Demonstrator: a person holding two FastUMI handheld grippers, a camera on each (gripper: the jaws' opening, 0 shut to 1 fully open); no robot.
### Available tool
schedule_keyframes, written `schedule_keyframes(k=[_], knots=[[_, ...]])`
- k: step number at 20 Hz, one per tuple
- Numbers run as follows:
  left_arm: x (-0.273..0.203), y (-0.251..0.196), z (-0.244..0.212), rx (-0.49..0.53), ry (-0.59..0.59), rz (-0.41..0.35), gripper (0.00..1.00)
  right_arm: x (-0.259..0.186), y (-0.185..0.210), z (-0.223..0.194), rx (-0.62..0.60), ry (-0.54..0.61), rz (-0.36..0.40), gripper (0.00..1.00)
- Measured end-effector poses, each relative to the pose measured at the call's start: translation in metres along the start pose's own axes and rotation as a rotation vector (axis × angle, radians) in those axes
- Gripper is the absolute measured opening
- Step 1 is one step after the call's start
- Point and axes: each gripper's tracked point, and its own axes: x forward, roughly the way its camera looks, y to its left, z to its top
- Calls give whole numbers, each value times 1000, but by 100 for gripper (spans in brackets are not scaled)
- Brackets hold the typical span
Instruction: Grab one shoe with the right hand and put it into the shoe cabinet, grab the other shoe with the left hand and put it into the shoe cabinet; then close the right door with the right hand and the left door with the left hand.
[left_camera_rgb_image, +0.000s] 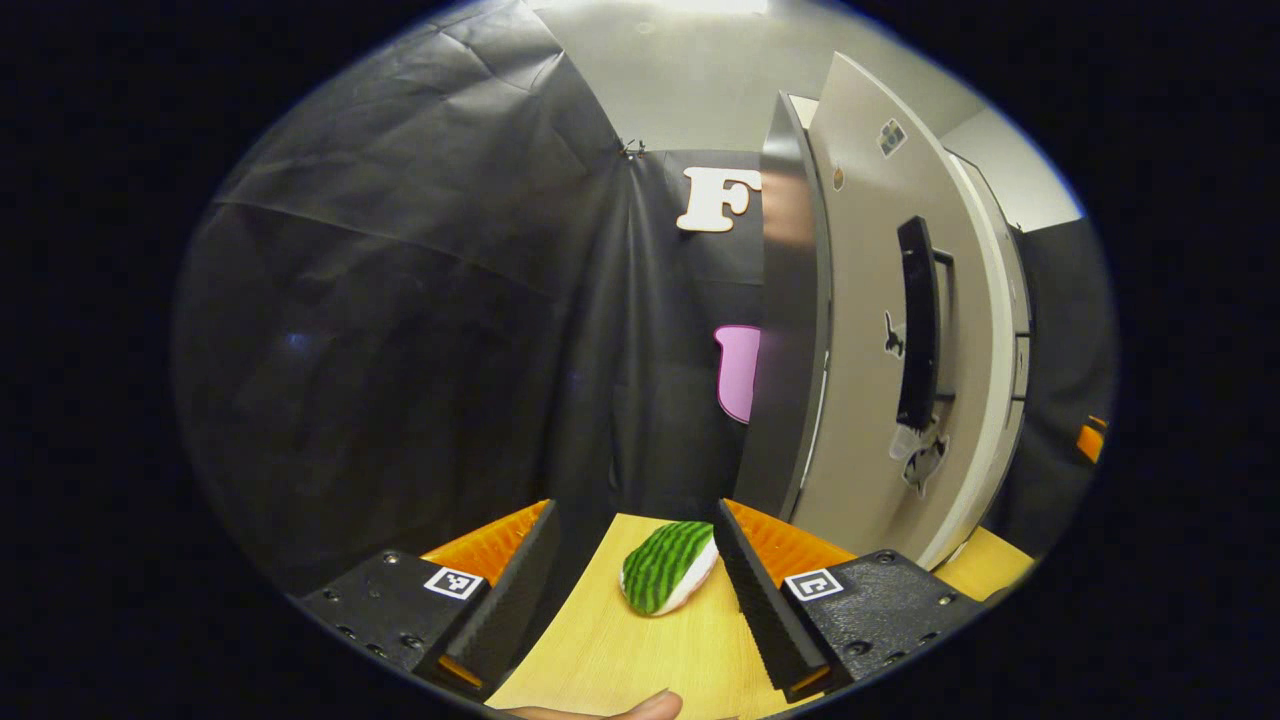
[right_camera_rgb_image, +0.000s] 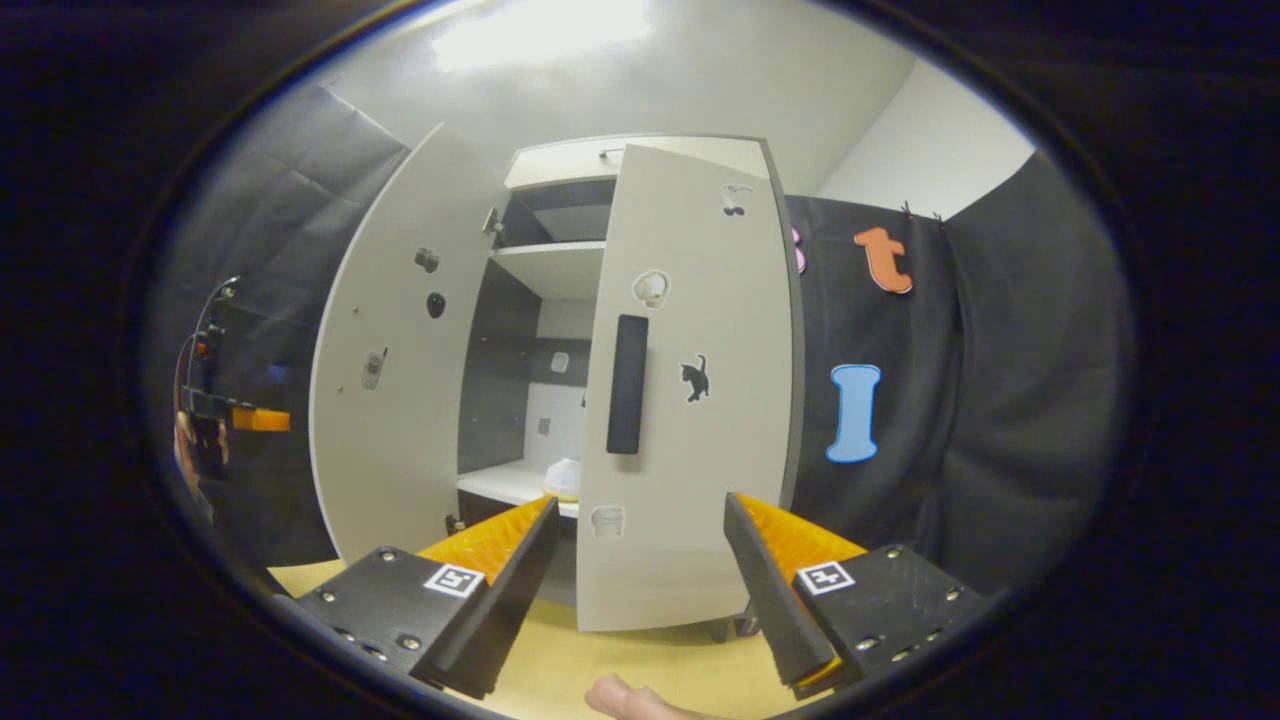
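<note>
Both jaws are wide open and hold nothing. Straight ahead of the left gripper (left_camera_rgb_image: 635, 585) lies the green striped shoe (left_camera_rgb_image: 668, 580) on the table (left_camera_rgb_image: 620, 660), its long side slanting toward the cabinet door (left_camera_rgb_image: 870, 380). That gripper is closest to it, so I think it grabs next.

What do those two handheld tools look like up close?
Each tool, left and right, has two wedge-shaped fingers with ridged inner faces, on flat black blocks with screws. Each block carries a small square black-and-white marker. The left tool seen farther off shows thin cables rising from it.
</note>
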Motion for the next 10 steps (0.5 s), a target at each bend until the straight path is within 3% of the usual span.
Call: schedule_keyframes(k=[2,3,6,7,8,10], knots=[[4,-12,13,-8,7,-11,89,-7,11,-3,-12,-5,24,98],[5,-18,22,-2,2,-11,94,-10,14,-3,-33,-11,33,98],[8,-42,44,26,-15,-18,94,-13,10,-7,-85,-31,23,98],[10,-50,49,44,-12,-18,89,-13,10,-11,-87,-21,27,98],[12,-58,51,48,-6,-26,94,-13,11,-13,-84,-16,30,99],[12,-84,54,24,14,-79,89,-16,7,-13,-79,-13,26,98]])
